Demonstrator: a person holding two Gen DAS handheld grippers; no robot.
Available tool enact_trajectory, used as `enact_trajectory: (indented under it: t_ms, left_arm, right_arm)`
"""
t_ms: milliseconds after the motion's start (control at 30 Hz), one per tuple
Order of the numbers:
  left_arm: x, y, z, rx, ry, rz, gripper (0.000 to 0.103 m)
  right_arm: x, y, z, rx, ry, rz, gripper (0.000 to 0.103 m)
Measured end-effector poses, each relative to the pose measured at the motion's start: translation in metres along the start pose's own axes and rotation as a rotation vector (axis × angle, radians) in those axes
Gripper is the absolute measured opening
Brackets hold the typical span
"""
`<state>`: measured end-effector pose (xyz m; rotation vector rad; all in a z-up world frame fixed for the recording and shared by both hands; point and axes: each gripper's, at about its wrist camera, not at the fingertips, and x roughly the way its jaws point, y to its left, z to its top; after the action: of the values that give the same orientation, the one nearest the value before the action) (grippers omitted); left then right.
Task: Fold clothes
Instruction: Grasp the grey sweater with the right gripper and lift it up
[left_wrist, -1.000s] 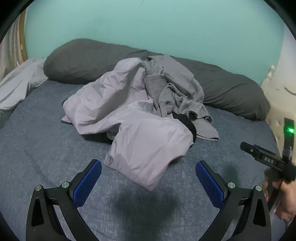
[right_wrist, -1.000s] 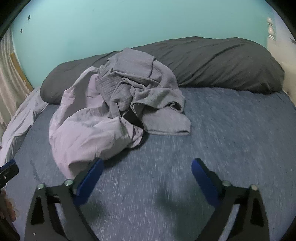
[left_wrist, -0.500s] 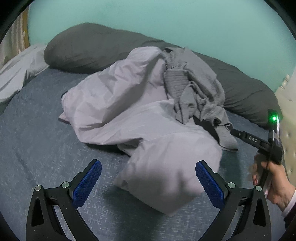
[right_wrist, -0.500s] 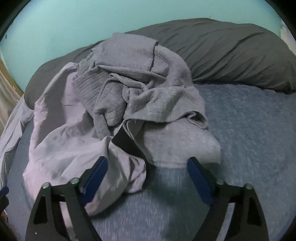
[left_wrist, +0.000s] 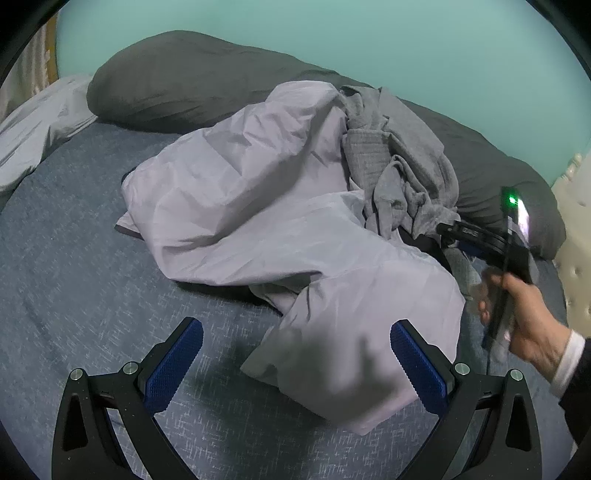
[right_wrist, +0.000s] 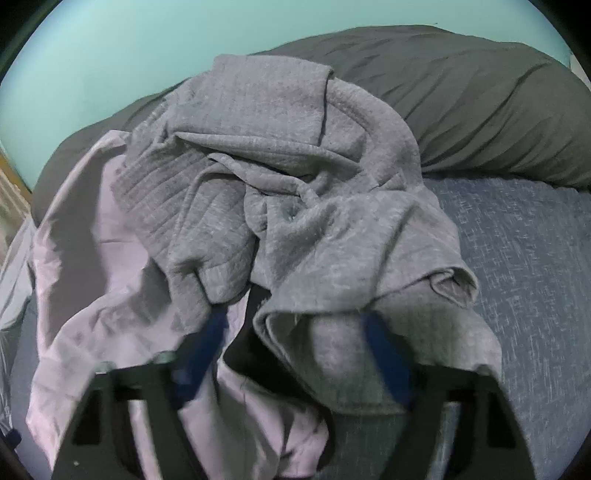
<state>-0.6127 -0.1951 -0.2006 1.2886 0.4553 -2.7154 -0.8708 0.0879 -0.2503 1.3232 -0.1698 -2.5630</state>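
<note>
A crumpled pale lilac garment (left_wrist: 280, 229) lies on the blue bed, with a grey knit garment (left_wrist: 402, 173) heaped on its right side. My left gripper (left_wrist: 295, 363) is open, its blue pads on either side of the lilac garment's near corner. My right gripper (right_wrist: 295, 354) is open, pushed into the pile; a fold of the grey garment (right_wrist: 295, 206) lies between its pads. A dark piece (right_wrist: 243, 332) shows under the grey fold. The right gripper also shows in the left wrist view (left_wrist: 461, 236), held by a hand.
A long dark grey pillow (left_wrist: 192, 81) lies along the teal wall behind the pile. A light grey sheet (left_wrist: 33, 125) bunches at the far left. A cream tufted headboard (left_wrist: 576, 236) stands at the right. Bare blue bedspread (right_wrist: 528, 266) lies right of the pile.
Both grippers have moved forward toward the pile. The right gripper has gone from open bedspread into the grey garment's edge. The left gripper now straddles the lilac corner.
</note>
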Motion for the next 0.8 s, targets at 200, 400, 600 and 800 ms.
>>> enact_trajectory:
  t_ms: [200, 400, 600, 800]
  left_arm:
    - [-0.009, 0.009, -0.007, 0.018, -0.007, 0.009, 0.103]
    - [-0.023, 0.018, -0.018, 0.001, -0.01, 0.012, 0.103]
    - [-0.057, 0.014, -0.034, -0.005, -0.025, 0.008, 0.103]
    - [-0.108, 0.0, -0.052, 0.011, -0.067, -0.006, 0.103]
  right_arm:
    - [0.003, 0.007, 0.0, -0.025, 0.008, 0.016, 0.005]
    - [-0.041, 0.001, 0.003, -0.03, -0.097, 0.036, 0.004]
    - [-0.122, -0.008, 0.01, -0.02, -0.216, 0.099, 0.004]
    - [-0.209, -0.002, -0.009, -0.052, -0.313, 0.192, 0.004]
